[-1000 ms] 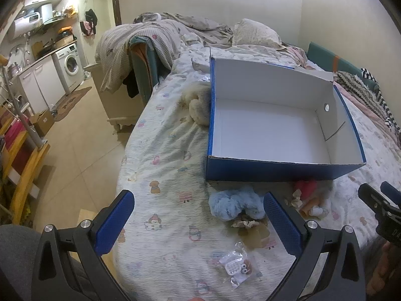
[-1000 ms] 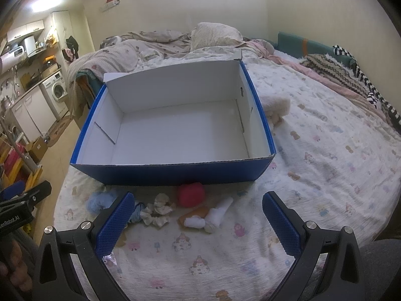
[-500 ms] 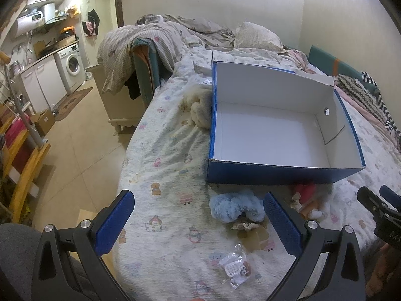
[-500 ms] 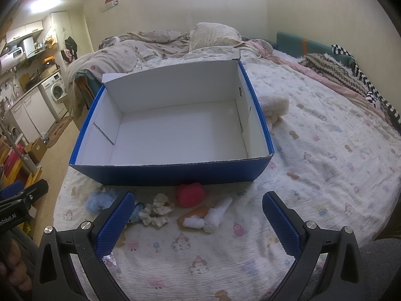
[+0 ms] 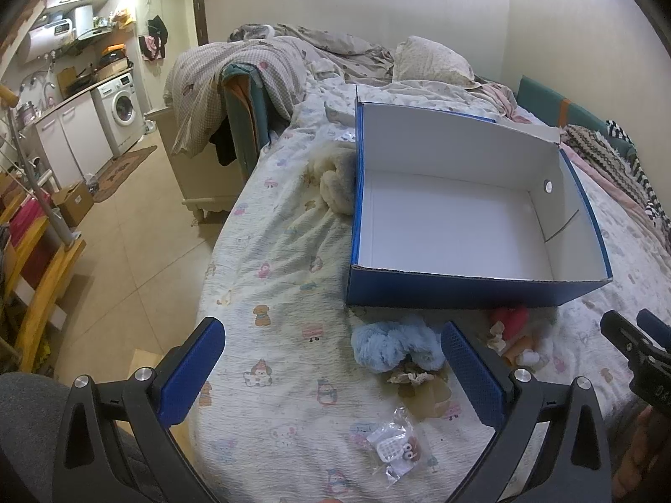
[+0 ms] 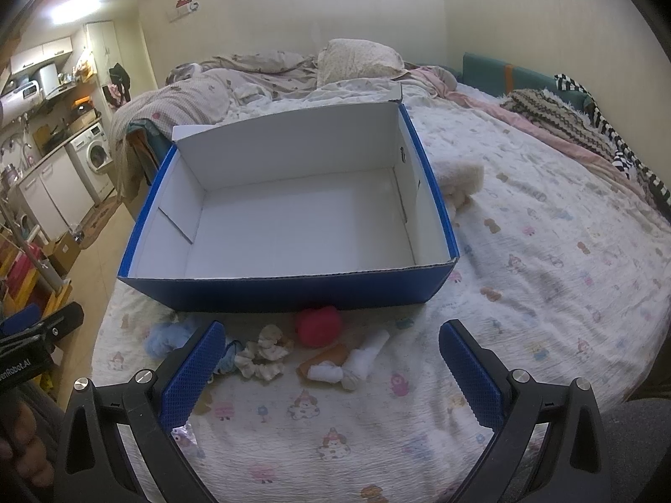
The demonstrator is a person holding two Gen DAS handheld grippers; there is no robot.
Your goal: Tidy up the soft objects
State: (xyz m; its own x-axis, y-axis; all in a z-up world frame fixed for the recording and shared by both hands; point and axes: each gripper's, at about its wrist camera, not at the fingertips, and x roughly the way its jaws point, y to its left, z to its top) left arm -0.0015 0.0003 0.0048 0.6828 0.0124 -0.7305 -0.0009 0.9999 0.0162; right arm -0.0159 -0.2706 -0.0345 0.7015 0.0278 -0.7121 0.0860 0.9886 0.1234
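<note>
A blue box (image 5: 461, 293) (image 6: 293, 289) with a white, empty inside lies on the bed. In front of it lie a light blue fluffy scrunchie (image 5: 394, 343) (image 6: 167, 335), a cream scrunchie (image 6: 262, 352), a red soft ball (image 6: 317, 325) (image 5: 509, 318) and a brown and white bundle (image 6: 339, 364). A cream plush (image 5: 335, 184) (image 6: 459, 178) rests beside the box. My left gripper (image 5: 331, 369) hangs open near the blue scrunchie. Above the small items my right gripper (image 6: 327, 371) is open too. Neither holds anything.
A small clear bag (image 5: 396, 448) of trinkets lies near the bed's front edge. Rumpled blankets and a pillow (image 6: 356, 58) fill the far end. The bed drops to a tiled floor (image 5: 126, 260) on the left, with a washing machine (image 5: 119, 109) beyond.
The left view has drifted slightly, so the box and scrunchie sit a little lower and left. The right view is almost unchanged. Both grippers stay open.
</note>
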